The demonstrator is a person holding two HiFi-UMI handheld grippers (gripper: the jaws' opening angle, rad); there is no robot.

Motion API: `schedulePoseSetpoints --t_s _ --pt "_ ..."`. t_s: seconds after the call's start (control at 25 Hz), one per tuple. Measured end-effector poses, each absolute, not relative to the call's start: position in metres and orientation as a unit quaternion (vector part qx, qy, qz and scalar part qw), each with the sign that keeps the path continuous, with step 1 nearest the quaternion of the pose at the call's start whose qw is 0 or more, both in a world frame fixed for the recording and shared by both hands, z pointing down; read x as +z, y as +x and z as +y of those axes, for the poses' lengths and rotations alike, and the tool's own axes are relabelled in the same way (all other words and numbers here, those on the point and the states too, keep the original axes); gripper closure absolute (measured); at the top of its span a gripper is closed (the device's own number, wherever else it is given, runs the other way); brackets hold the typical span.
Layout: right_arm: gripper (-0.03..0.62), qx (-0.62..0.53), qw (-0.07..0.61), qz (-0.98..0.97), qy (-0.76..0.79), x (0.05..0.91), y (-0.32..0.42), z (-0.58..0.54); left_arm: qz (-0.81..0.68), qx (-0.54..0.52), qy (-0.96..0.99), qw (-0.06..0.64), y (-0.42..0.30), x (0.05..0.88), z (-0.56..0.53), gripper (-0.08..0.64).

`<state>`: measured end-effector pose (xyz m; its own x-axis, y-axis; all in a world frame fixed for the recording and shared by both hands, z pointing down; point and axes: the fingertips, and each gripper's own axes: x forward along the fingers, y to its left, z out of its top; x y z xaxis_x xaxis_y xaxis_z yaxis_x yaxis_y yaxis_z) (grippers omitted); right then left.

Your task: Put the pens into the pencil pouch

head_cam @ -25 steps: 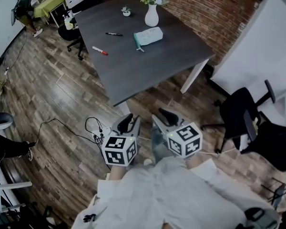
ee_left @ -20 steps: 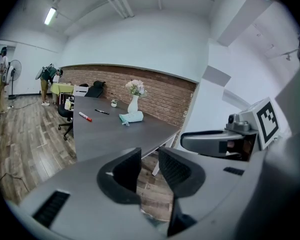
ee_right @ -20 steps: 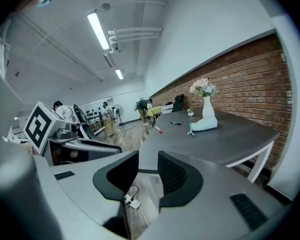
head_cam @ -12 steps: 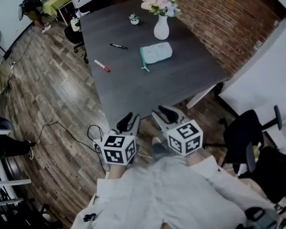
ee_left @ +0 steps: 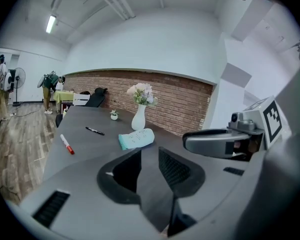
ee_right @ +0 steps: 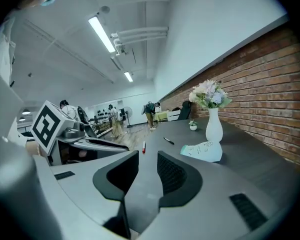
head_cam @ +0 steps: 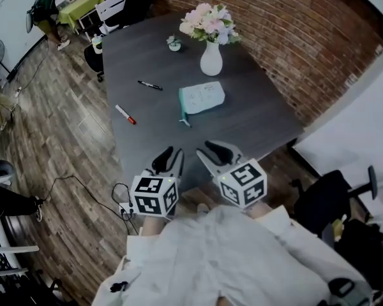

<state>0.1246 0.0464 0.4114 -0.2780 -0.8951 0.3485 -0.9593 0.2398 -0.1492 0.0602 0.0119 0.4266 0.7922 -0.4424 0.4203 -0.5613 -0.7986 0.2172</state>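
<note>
Pens lie ahead of both tools: red pen (head_cam: pixel 125 114), black pen (head_cam: pixel 150 85), near the pouch (head_cam: pixel 202 97). The left gripper (head_cam: pixel 168 159) and right gripper (head_cam: pixel 215 152) have jaws apart, holding nothing.

The table (head_cam: pixel 255 107) is filling the upper middle of the head view. The pencil pouch (head_cam: pixel 202 97) is lying near its centre, with the vase (head_cam: pixel 210 59) standing just above it in the frame and a small pot (head_cam: pixel 173 43) sitting further up and left. The upper pen (head_cam: pixel 150 85) is lying left of the pouch. The lower pen (head_cam: pixel 125 114) is lying further down and left, near the table's left edge, and both are lying apart from the pouch. The left gripper (head_cam: pixel 166 160) and right gripper (head_cam: pixel 214 150) are hovering side by side below the pouch, at the table's near edge. A chair (head_cam: pixel 332 199) is standing at lower right.
</note>
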Motion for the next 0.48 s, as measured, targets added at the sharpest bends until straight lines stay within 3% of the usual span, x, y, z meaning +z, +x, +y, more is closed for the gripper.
schedulePoseSetpoints --t_s 0.48 --pt "0.491 0.194 0.083 -0.785 0.583 0.425 0.151 0.026 -0.272 0.198 0.926 0.174 0.083 0.437 -0.001 0.468"
